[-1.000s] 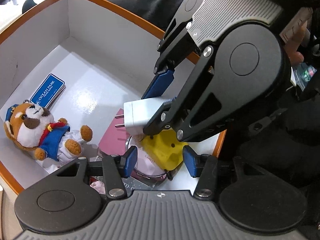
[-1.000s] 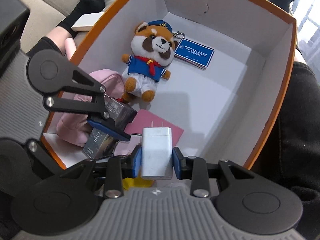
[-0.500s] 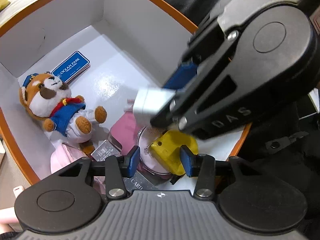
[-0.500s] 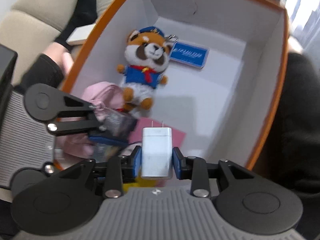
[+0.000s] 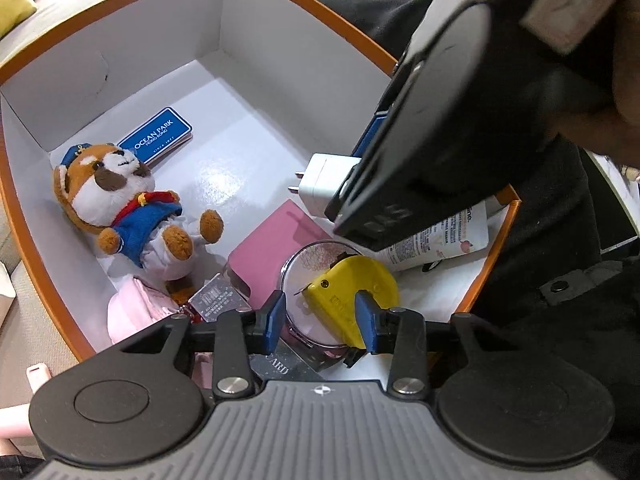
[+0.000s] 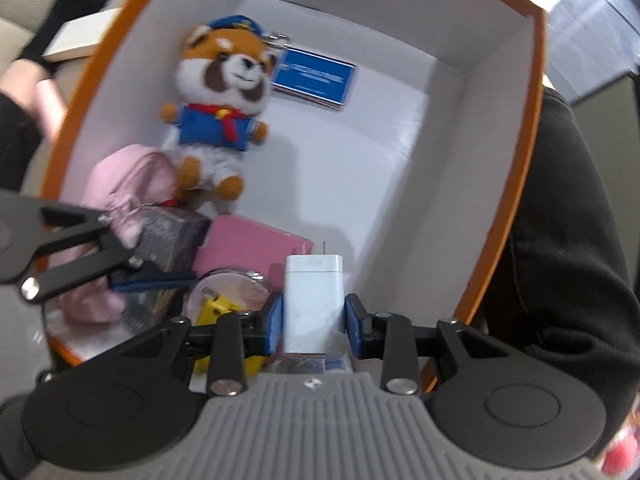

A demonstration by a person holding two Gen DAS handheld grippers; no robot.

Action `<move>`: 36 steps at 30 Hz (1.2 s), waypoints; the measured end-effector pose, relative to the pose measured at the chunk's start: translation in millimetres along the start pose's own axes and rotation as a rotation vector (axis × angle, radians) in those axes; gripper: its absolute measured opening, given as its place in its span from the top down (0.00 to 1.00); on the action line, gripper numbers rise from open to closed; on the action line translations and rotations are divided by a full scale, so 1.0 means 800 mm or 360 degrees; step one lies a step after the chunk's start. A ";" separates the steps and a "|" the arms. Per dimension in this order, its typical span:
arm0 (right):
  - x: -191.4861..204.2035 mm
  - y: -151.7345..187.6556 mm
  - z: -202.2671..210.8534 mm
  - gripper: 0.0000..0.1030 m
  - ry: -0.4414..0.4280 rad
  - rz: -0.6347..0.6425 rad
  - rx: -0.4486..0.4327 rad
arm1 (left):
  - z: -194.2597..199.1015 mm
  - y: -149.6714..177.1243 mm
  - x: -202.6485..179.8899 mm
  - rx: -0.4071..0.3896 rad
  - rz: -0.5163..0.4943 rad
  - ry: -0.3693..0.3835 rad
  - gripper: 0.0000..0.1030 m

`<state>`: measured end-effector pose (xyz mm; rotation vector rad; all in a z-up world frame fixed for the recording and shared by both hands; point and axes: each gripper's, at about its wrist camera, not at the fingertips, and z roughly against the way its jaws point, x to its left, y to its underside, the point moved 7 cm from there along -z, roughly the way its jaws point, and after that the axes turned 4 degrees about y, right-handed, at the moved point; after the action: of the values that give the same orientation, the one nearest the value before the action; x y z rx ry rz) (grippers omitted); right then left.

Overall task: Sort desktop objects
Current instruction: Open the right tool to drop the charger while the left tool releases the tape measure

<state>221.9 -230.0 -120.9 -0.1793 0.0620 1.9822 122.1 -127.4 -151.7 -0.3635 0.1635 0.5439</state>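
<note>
My right gripper [image 6: 314,322] pointed almost straight down, its blue pads [image 6: 273,326] pressed flat against both sides of the white charger [image 6: 314,304], whose prongs pointed away from my wrist. My left gripper [image 5: 322,320] tilted steeply down beside it, low in the right wrist view's left edge, and its jaws had just been closing, with nothing pinched between the fingertips [image 5: 275,316]; they stood partly apart in the air. From the left wrist view my right gripper loomed large, crossing the upper right.
</note>
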 end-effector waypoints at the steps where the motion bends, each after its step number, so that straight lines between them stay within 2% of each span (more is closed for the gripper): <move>1: 0.001 0.000 -0.002 0.66 0.0041 -0.0013 0.0016 | 0.001 0.001 0.001 -0.0007 -0.0002 0.0000 0.57; 7: 0.000 0.002 -0.012 0.66 0.0181 -0.0098 0.0099 | 0.006 0.002 0.002 -0.0057 -0.0017 0.0003 0.58; 14: 0.003 0.002 -0.020 0.66 0.0147 -0.0104 0.0186 | 0.009 0.002 0.003 -0.0086 -0.0015 0.0006 0.59; 18: 0.003 -0.009 -0.007 0.66 0.0136 0.0092 0.0095 | 0.010 0.001 0.002 -0.0089 -0.0010 0.0005 0.59; 20: 0.009 -0.010 -0.009 0.68 0.0090 0.0333 0.0090 | 0.010 0.000 0.001 -0.0088 -0.0009 0.0005 0.59; 24: 0.011 -0.003 -0.025 0.68 0.0146 0.0714 0.0066 | 0.013 0.004 -0.004 -0.0086 -0.0001 0.0003 0.59; 28: 0.010 0.000 -0.035 0.68 0.0128 0.0801 0.0017 | 0.013 0.003 -0.003 -0.0080 0.0005 0.0010 0.59; 30: 0.011 0.003 -0.038 0.73 0.0124 0.0860 -0.0015 | 0.011 0.002 -0.001 -0.0074 0.0010 0.0015 0.59; 32: 0.007 0.003 -0.043 0.83 0.0133 0.0836 0.0009 | 0.008 0.000 0.001 -0.0070 0.0014 0.0018 0.59; 34: -0.004 0.002 -0.050 0.84 0.0170 0.0722 0.0078 | 0.009 0.002 0.001 -0.0066 0.0016 0.0018 0.59; 36: -0.013 -0.002 -0.051 0.84 0.0145 0.0630 0.0098 | 0.010 0.002 0.000 -0.0063 0.0018 0.0016 0.59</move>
<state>231.1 -243.9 -159.4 -0.2315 0.2322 2.3617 122.0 -123.3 -144.9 -0.4042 0.1649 0.5570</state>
